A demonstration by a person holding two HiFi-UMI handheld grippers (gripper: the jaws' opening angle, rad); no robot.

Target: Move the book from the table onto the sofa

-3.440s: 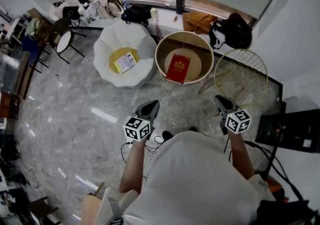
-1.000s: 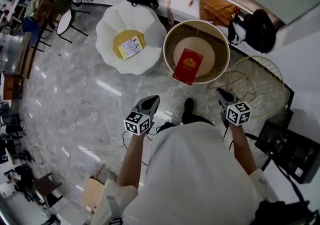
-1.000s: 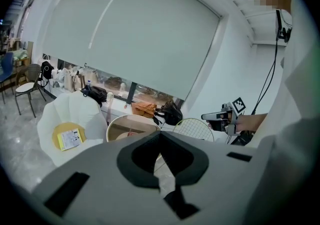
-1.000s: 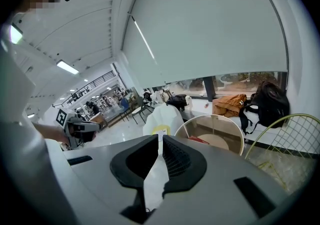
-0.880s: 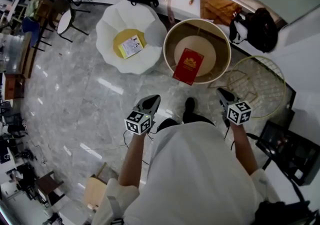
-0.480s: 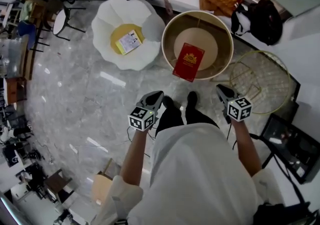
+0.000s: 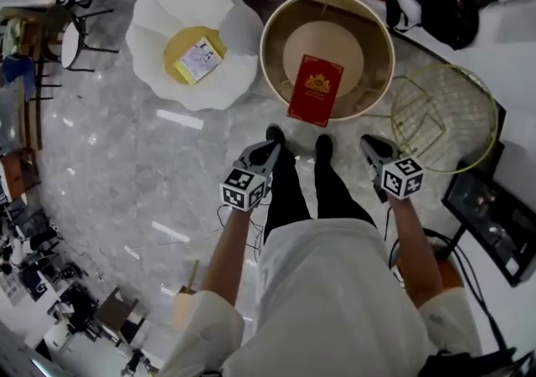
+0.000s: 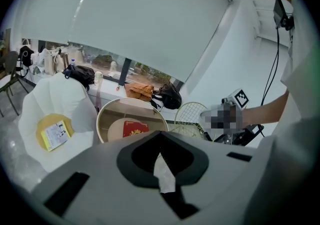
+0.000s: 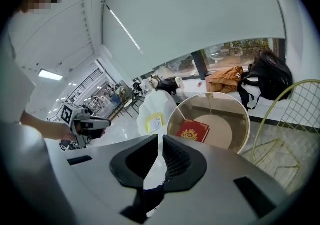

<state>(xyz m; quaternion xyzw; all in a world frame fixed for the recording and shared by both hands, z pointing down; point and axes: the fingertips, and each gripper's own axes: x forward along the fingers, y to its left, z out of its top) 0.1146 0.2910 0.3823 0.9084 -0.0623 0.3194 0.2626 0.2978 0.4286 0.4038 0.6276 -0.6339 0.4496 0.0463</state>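
We find all three views bright and evenly lit. Daylight enters through the window under the blind, and a ceiling lamp glows at the left of the right gripper view. The polished floor returns white streaks of glare in the head view. Shadows are soft and faint. Straight lines bow toward every rim, both gripper views end in black corners, and their nearest foreground looks slightly soft

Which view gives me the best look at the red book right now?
Head view: the book shows whole and largest, seen from above. The right gripper view shows it whole but small and slanted; the left gripper view shows only part of it, smaller still.
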